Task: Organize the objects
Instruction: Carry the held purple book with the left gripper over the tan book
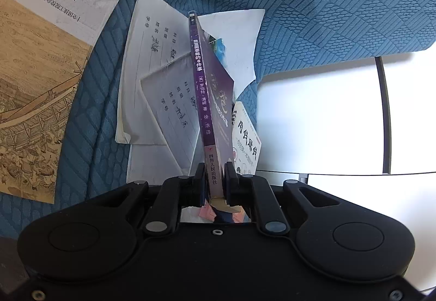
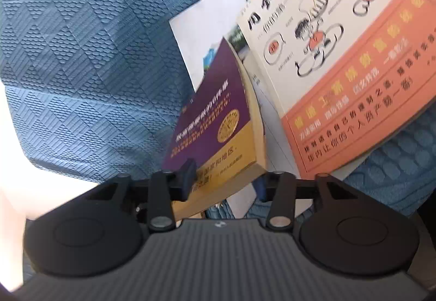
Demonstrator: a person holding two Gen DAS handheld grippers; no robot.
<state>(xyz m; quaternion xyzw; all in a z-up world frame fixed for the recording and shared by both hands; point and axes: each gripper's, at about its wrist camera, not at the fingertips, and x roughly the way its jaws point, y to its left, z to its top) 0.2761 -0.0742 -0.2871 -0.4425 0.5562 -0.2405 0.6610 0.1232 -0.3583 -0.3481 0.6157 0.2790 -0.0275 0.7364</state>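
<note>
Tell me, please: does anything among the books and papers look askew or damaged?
Yes. The purple book stands on edge, clamped at its spine by the left tool, and its lower corner looks torn. The white sheets beneath lie crooked and overlapping on the blue quilt.

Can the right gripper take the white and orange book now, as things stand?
Probably not directly. The purple book lies between the right gripper's fingers, and the left gripper holds its spine. The white and orange book lies beyond, uncovered, so the right gripper must first clear the purple one.
</note>
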